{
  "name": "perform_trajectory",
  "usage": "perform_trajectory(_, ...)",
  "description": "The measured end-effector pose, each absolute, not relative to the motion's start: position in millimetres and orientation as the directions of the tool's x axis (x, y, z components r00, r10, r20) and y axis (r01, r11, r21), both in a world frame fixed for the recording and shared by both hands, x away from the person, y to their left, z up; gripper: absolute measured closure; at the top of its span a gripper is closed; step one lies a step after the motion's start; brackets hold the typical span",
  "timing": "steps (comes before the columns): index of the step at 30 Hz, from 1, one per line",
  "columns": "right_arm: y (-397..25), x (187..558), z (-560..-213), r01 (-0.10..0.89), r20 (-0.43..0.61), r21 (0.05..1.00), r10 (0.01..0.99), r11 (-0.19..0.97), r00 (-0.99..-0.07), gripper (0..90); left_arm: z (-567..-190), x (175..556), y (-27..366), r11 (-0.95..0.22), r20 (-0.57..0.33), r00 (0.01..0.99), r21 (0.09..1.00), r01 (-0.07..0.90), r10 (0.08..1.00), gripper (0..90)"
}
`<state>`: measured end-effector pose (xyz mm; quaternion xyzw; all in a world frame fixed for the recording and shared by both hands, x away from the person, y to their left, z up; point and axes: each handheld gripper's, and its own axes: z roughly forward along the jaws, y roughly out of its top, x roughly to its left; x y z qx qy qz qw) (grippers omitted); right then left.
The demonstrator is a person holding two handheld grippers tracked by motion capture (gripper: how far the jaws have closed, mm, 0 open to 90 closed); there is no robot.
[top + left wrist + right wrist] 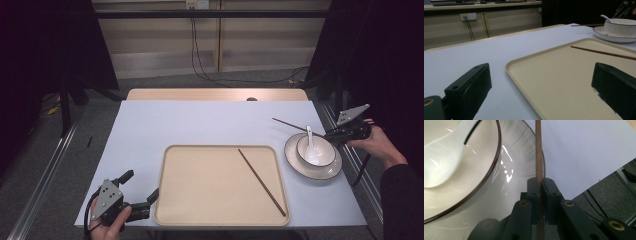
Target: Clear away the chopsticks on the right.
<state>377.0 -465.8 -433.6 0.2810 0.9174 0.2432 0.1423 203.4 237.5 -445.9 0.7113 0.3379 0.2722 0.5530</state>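
A cream tray [210,185] lies at the table's front centre, and a brown chopstick [261,182] rests slantwise on its right half. My left gripper [141,184] is open at the tray's front-left corner; in the left gripper view its jaws stand wide apart over the tray [564,75] with nothing between them. To the right, a white bowl [327,152] with a white spoon [310,137] in it stands on a plate [300,167]. My right gripper [539,187] is shut on a second chopstick [539,157], which reaches back-left past the plate rim [521,157].
The table [200,122] has a pale cloth and a wooden strip along its far edge. Black curtains stand on both sides, metal rails run along the floor, and cables hang from a wall socket behind.
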Motion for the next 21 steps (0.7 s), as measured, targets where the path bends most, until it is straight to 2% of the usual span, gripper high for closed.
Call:
perform_trajectory(5,-469.3,376.2,-423.4,0.481,-0.079,0.591,0.64,0.648,-0.765,84.5,-445.0,203.0,237.7,-0.168,0.026,0.628,0.971,0.168,0.778,2.7)
perform_trajectory(13,-468.5,371.4,-412.4,0.554,0.006,0.636,0.715,0.537,-0.699,84.5,-444.9,202.1,237.1,-0.154,0.017,0.618,0.974,0.169,0.786,2.2)
perform_trajectory(21,-462.4,364.7,-402.2,0.549,0.027,0.692,0.744,0.469,-0.668,84.5,-445.3,202.1,239.7,-0.137,0.009,0.587,0.975,0.175,0.81,1.3)
